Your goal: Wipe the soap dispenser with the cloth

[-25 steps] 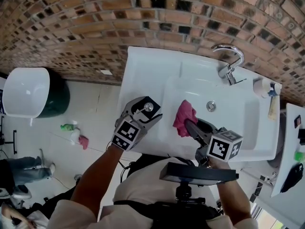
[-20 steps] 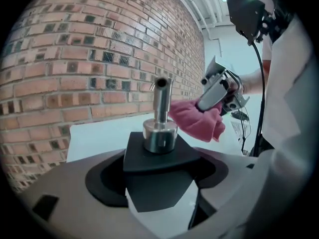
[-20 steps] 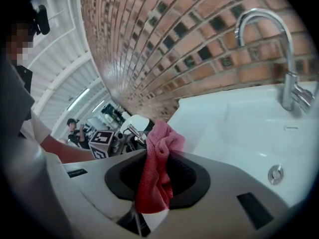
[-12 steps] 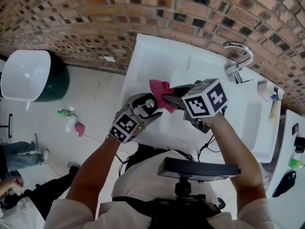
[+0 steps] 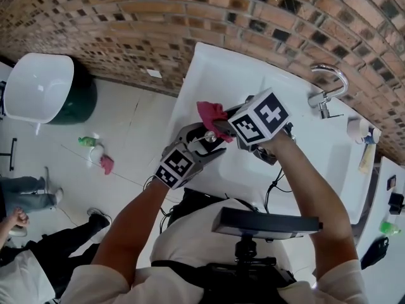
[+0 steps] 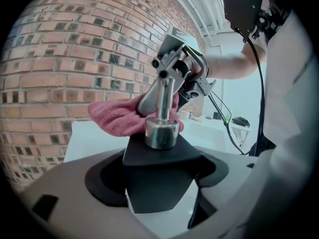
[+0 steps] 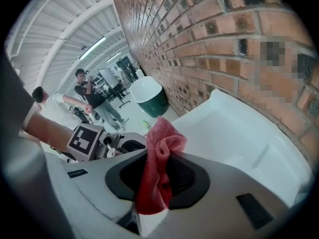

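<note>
While our L gripper (image 5: pixel 212 143) clamps the black soap dispenser (image 6: pixel 160 156), our R gripper (image 5: pixel 226 126) pinches the pink cloth (image 7: pixel 158 153) tight, right by the dispenser's chrome pump (image 6: pixel 162 128).

I have the soap dispenser (image 6: pixel 160 156) between the jaws of my left gripper (image 5: pixel 205 143), over the left front edge of the counter (image 5: pixel 209 68). My right gripper (image 5: pixel 223 124) sits just right of it, clamping the cloth (image 5: pixel 211 113) just behind the dispenser's top. The counter backs onto the brick wall (image 5: pixel 126 18), and the faucet (image 5: pixel 329 87) is at its far right. On the floor (image 5: pixel 139 138) to the left, a bin (image 5: pixel 44 87) stands by the wall. Nearer me, a bottle (image 5: pixel 88 142) lies beside a rag (image 5: pixel 106 164).
</note>
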Motion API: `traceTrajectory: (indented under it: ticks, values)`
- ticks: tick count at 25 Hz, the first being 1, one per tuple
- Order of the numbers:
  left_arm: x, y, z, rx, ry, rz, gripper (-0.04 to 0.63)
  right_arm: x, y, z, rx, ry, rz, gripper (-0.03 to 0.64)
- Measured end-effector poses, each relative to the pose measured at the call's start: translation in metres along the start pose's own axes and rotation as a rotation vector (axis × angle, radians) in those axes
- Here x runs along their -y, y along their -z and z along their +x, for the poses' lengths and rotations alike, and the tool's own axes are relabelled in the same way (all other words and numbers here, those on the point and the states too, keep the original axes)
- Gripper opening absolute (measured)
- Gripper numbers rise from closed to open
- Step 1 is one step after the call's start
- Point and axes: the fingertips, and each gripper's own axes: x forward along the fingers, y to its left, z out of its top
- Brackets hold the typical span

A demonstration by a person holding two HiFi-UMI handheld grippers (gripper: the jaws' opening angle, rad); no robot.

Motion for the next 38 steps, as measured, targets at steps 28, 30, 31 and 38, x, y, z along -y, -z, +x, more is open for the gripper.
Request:
traceTrajectory:
  ticks: [28, 30, 31, 38]
  values:
    - [-0.003, 0.002, 0.002, -0.010, -0.195, -0.063, 0.365, -0.035, 0.053, -0.027, 0.099, -0.045, 0.120, 0.104]
    - [-0.001, 0.003, 0.004, -0.034, -0.183, -0.050, 0.365, -0.036, 0.055, -0.029, 0.113, -0.048, 0.129, 0.104]
    - [0.001, 0.004, 0.005, -0.053, -0.159, -0.038, 0.367, -0.036, 0.056, -0.029, 0.122, -0.051, 0.137, 0.104]
    - [0.012, 0.010, -0.029, -0.170, 0.038, 0.142, 0.408, -0.028, 0.056, -0.032, 0.173, -0.059, 0.187, 0.104]
